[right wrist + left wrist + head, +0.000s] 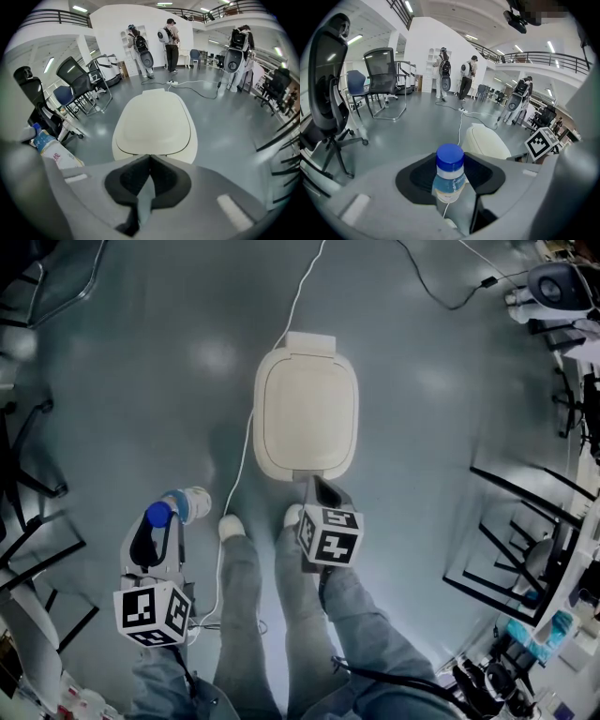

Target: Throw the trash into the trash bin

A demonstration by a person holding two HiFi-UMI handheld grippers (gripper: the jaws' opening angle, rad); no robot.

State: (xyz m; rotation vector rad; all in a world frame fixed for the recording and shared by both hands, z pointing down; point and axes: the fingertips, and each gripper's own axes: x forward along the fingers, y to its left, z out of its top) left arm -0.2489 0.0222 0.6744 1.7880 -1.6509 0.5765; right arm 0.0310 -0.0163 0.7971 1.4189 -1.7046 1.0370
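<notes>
Standing right at the front of the trash bin (306, 413), we look down on its cream lid (152, 124), which lies closed. Our left gripper (161, 529) sits off the bin's front left corner, well apart from it. Its jaws pinch a clear bottle (449, 182), whose blue cap (450, 157) pokes out past the dark pads (419, 176).

Our right gripper (149, 158) hangs at the bin's near edge, aimed steeply down toward the front lip of the lid. Its jaws are pressed together at the tips with nothing between them. We cannot tell whether it touches the bin.

A white cable (246, 451) runs over the floor (141, 381) from behind the bin, down along its left side, to our shoes (232, 526), planted just short of the bin's front. Far beyond the bin, several people (169, 44) stand by a white wall (112, 33).
</notes>
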